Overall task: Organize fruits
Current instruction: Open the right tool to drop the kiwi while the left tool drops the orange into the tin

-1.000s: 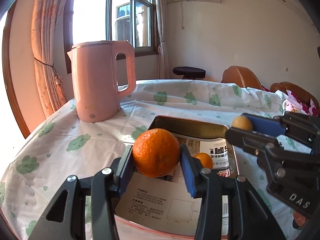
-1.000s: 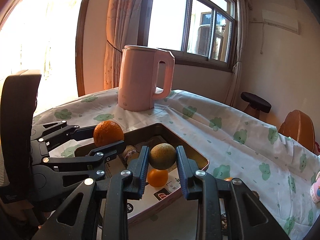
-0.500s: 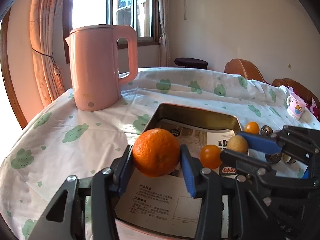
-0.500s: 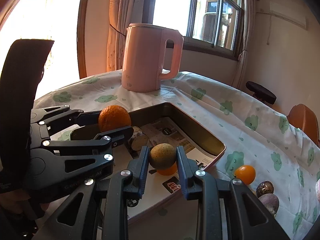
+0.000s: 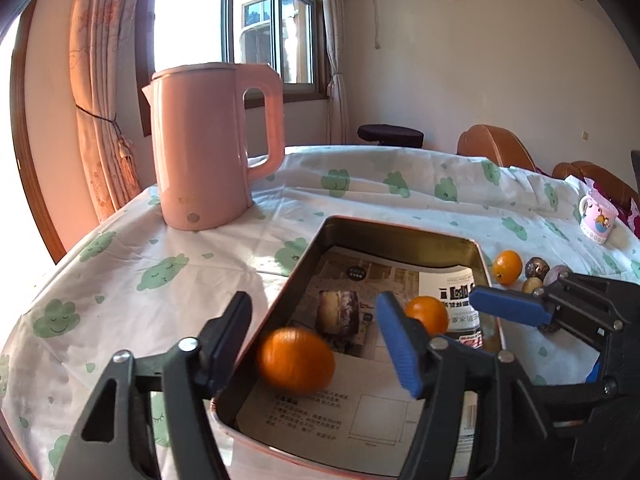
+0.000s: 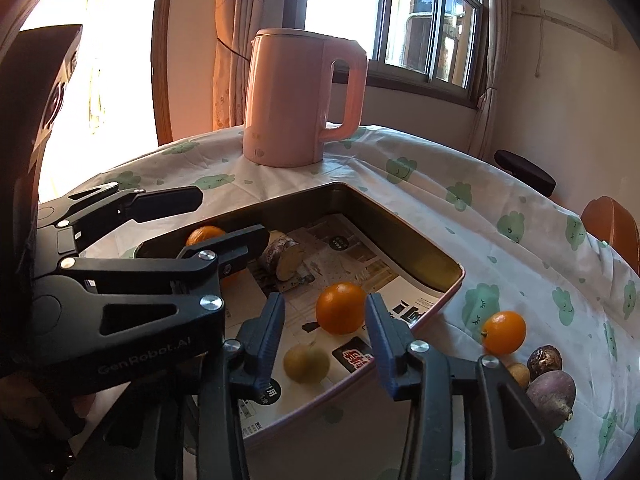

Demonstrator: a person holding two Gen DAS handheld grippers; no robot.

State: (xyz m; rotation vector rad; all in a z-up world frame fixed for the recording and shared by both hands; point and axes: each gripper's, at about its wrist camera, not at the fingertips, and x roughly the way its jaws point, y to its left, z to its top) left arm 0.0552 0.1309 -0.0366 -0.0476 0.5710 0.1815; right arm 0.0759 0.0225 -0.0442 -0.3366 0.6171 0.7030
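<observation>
My left gripper (image 5: 316,332) is open above the near end of the paper-lined metal tray (image 5: 400,228). An orange (image 5: 296,360), blurred, is loose between its fingers, low over the tray. My right gripper (image 6: 324,332) is open too. A yellow-green fruit (image 6: 306,362), blurred, lies below it in the tray (image 6: 420,252). A smaller orange (image 6: 341,307) and a cut sweet potato (image 6: 282,258) lie in the tray. The left gripper (image 6: 200,220) shows at the left of the right wrist view with the orange (image 6: 204,236) behind its finger.
A pink kettle (image 5: 212,144) stands on the clouded tablecloth behind the tray. Right of the tray lie an orange (image 6: 503,332), a dark round fruit (image 6: 543,362), a small tan fruit (image 6: 519,374) and a purple sweet potato (image 6: 551,396). A mug (image 5: 598,220) stands far right.
Both grippers have opened. The orange has dropped out of the left gripper and the yellow-green fruit out of the right one, both into the tray.
</observation>
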